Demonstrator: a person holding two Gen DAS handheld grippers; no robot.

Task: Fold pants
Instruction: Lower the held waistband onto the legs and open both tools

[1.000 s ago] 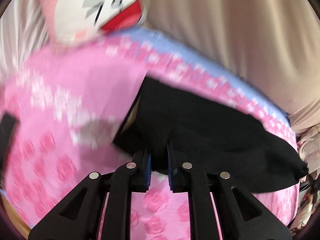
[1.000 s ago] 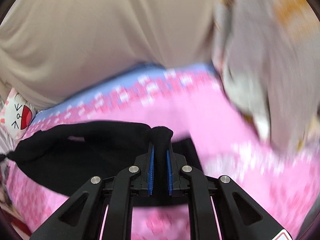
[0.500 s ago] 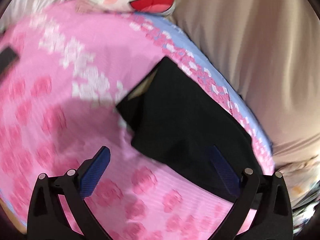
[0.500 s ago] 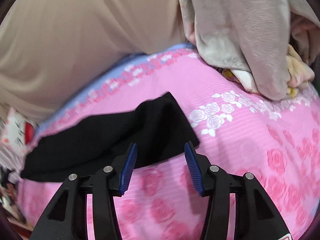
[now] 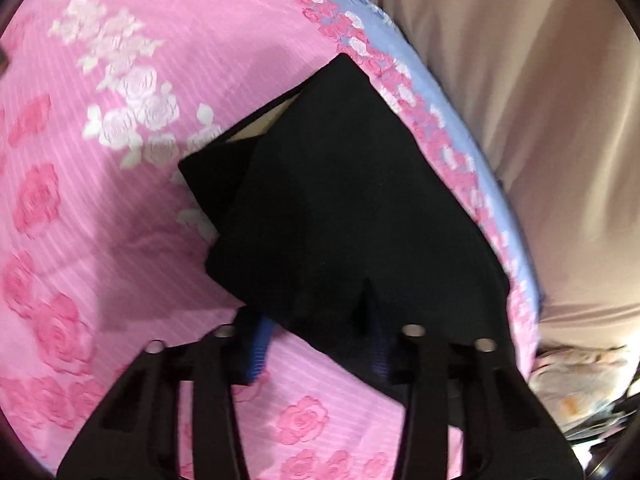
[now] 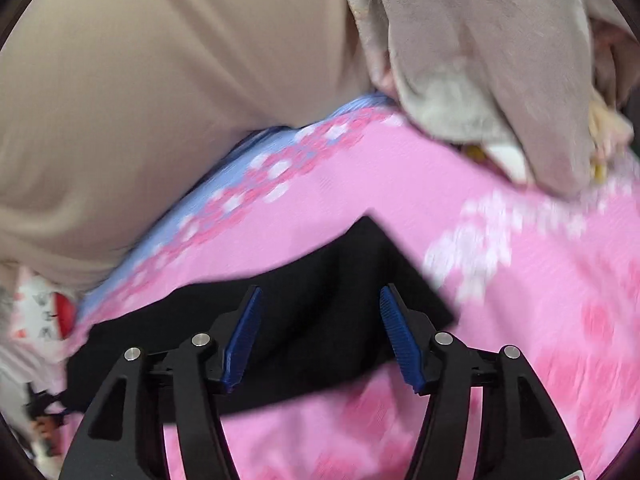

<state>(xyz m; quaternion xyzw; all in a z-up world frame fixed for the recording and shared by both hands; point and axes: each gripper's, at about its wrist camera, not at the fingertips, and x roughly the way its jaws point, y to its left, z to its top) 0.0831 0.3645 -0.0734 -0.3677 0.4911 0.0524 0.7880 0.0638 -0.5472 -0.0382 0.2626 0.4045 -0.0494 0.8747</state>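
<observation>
Now both tongs have let go: my left gripper [image 5: 316,350] and right gripper [image 6: 320,338] stand parted and empty over the black pants [image 5: 344,216], lying folded on the pink bedsheet [image 5: 100,220], so that fold looks finished.

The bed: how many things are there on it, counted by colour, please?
Black: 1, the folded pants.
Grey: 1, the blanket heap.
White and red: 1, the plush toy.
Total: 3, all on the pink bedsheet.
</observation>
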